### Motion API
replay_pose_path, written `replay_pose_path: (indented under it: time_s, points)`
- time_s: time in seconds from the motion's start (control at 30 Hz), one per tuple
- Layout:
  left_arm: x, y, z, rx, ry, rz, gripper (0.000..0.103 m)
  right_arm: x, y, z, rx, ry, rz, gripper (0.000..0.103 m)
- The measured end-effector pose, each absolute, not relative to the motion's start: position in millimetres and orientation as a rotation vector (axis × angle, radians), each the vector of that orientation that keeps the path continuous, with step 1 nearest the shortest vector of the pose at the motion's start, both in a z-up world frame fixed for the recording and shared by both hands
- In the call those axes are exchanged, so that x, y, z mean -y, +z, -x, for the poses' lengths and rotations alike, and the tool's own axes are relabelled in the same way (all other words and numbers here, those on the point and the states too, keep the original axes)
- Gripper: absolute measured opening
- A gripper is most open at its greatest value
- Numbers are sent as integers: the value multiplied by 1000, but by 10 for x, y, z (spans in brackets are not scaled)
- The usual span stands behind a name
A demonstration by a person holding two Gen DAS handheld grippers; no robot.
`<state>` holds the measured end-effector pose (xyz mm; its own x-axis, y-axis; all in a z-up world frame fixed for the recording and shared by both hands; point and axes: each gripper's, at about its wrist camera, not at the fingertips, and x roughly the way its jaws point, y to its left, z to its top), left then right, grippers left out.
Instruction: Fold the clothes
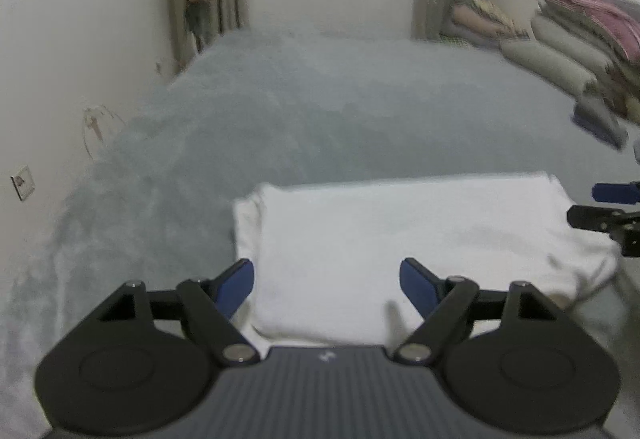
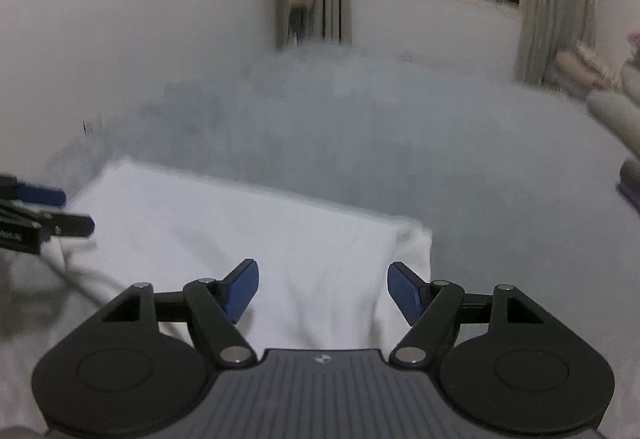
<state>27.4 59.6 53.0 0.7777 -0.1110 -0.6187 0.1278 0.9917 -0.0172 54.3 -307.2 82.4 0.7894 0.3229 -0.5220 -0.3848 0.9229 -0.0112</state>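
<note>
White garment (image 1: pixel 400 251) lies folded into a rough rectangle on the grey bedspread (image 1: pixel 300 111), at the near edge of the bed. It fills the 12 o'clock ground just ahead of both tools.

Left gripper (image 1: pixel 326 279): jaws stand wide, blue pads apart, nothing between them; cloth lies below and beyond the pads. Contact with the cloth cannot be told.

Right gripper (image 2: pixel 323 289): jaws likewise wide and empty, poised over the garment's right-hand part. In the right wrist view the other tool shows at 9 o'clock; in the left wrist view the right one shows at 3 o'clock.

Handling, judged: light, soft, limp cotton-like cloth. It will sag and unfold if lifted from one point. Layers may slide on each other; the fuzzy bedspread should give some drag.

Take hold: at the two near corners, one per tool, pinching all layers together at the folded edge. Corner at 9 o'clock in the left view (image 1: pixel 246 207) looks bunched; grip there risks catching only the top layer.

Stack of bedding (image 1: pixel 580 47) sits at 2 o'clock, well apart.
</note>
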Motion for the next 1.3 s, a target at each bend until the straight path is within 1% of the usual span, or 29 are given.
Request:
replay_pose_path:
  time_s: [0.03,0.07,0.17,0.23,0.27,0.4,0.5,0.57,0.63,0.87,0.97,1.03,1.13,1.3]
  points:
    - [-625,541,-303,-662,-137,-5,79,3063,866,-559,-517,391,98,64]
    - [-650,547,-341,-663,-146,19,79,3050,906,-585,-498,402,75,55]
    - [-706,569,-515,-666,-184,93,78,2908,942,-733,-511,452,36,44]
    - [-683,569,-673,-668,-209,121,71,2750,899,-869,-539,484,62,41]
    - [-665,564,-753,-668,-220,133,70,2661,867,-923,-554,499,80,39]
    - [-559,493,-1020,-683,-258,160,68,2391,718,-1076,-574,521,149,38]
    - [-493,364,-1129,-707,-244,130,68,2352,571,-1155,-599,522,156,39]
    - [-480,241,-1191,-732,-220,87,65,2337,469,-1206,-618,521,157,38]
    - [-458,177,-1207,-729,-211,49,65,2339,400,-1239,-630,520,161,38]
    - [-428,177,-1112,-732,-176,-10,64,2631,432,-1246,-653,481,123,35]
    - [-535,211,-1082,-742,-176,26,59,2830,461,-1239,-666,457,110,31]
    - [-645,222,-1070,-745,-184,70,53,2943,484,-1226,-676,445,103,30]
    - [-788,224,-1059,-752,-197,129,49,3065,518,-1180,-696,443,79,31]
    - [-751,234,-1004,-749,-187,95,49,3167,539,-1127,-714,420,79,31]
